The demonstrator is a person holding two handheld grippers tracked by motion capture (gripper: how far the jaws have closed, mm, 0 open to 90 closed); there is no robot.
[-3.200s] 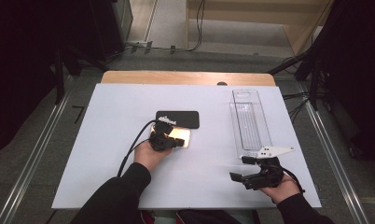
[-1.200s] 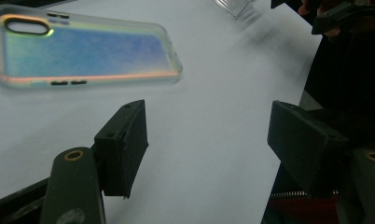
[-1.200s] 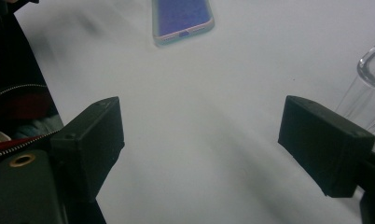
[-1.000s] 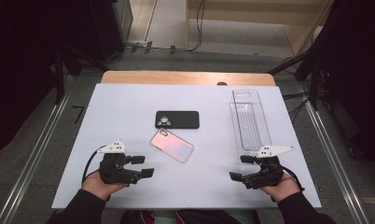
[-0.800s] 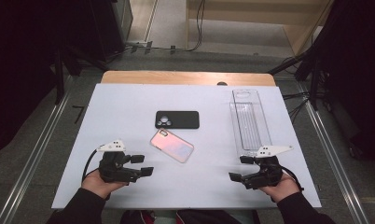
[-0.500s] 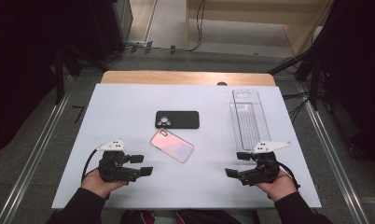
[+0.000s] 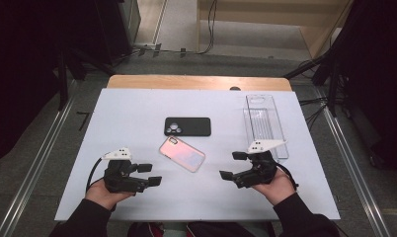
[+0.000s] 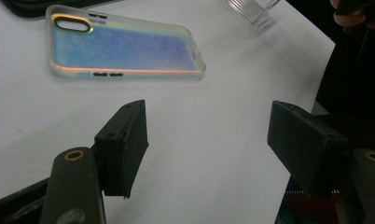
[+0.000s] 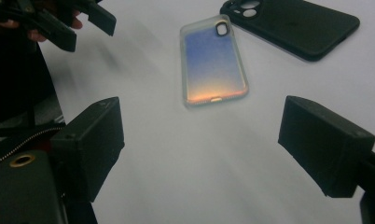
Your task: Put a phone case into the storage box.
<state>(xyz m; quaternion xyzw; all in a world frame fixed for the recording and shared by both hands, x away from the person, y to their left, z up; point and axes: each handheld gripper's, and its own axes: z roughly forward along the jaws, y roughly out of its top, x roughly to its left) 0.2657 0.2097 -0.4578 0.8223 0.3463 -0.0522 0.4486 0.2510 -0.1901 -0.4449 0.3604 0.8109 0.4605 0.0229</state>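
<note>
- Hovering low over the near right of the counter (image 7: 137,106), the right hand-held gripper (image 7: 233,165) has its jaws spread wide with nothing between them, aimed across at the iridescent phone case (image 7: 182,154).
- Over on the near left, the left hand-held gripper (image 7: 149,174) sits just as open and just as empty, jaws facing the same case.
- The case lies flat mid-counter, between the two grippers and touched by neither; the right gripper view has it dead ahead of the open jaws (image 9: 213,60).
- Just behind it is the black phone case (image 7: 187,126), close by but apart as far as I can judge, and the clear plastic tray (image 7: 263,123) stands off to the right with nothing visible inside.
- Progress, as I read it: nothing is gripped, so any pick-up of the iridescent case is still to come.
- Orientation: its long axis runs diagonally, camera cut-out end pointing up-left toward the black case, plain end pointing down-right toward the right gripper.
- The black case, by contrast, lies crosswise, cut-out end to the left.
</note>
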